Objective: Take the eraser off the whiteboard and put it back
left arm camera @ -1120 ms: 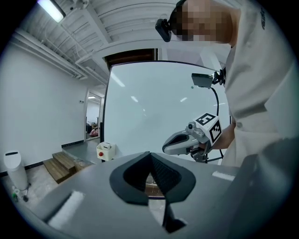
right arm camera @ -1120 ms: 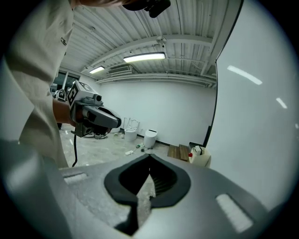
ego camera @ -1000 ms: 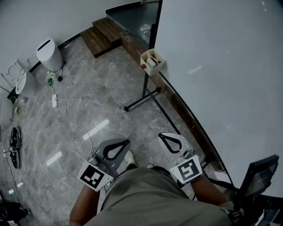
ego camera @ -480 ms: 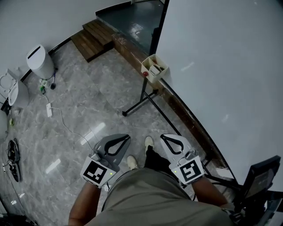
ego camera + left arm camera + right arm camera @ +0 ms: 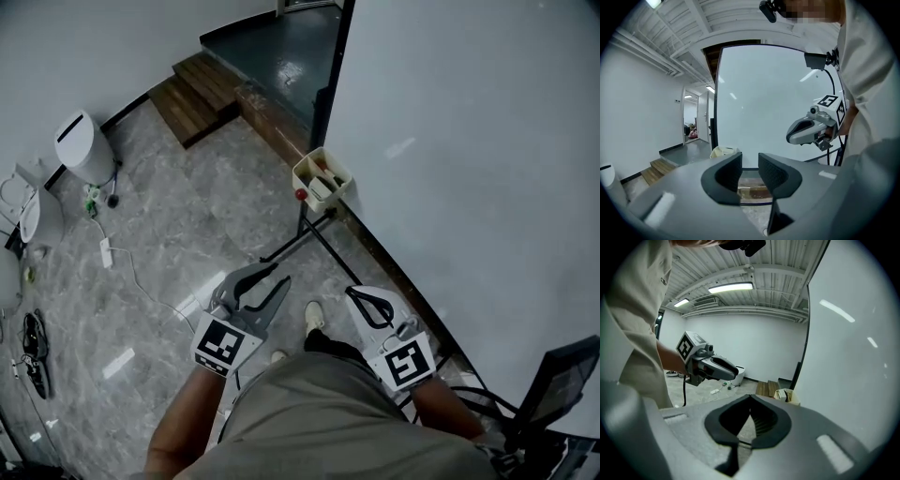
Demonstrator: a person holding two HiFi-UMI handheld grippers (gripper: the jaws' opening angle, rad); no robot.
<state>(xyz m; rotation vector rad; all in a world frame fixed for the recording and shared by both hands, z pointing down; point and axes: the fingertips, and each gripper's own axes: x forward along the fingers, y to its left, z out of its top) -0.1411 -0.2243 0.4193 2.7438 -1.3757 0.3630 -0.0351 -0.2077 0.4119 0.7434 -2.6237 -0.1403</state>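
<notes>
Left gripper (image 5: 277, 275) out in front, its jaws just opened to a narrow gap with nothing between them, while the right gripper (image 5: 352, 294) hangs beside the whiteboard (image 5: 469, 141) with jaws closed together and empty. Ahead of both, a cream box (image 5: 323, 180) hangs at the whiteboard's lower corner with a few small things inside, too small to tell which is the eraser. The black stand leg (image 5: 292, 239) runs across the marble floor (image 5: 187, 216) between grippers and box; a shoe (image 5: 315, 315) below, wooden steps (image 5: 197, 84) and a white bin (image 5: 82, 145) well off left.
</notes>
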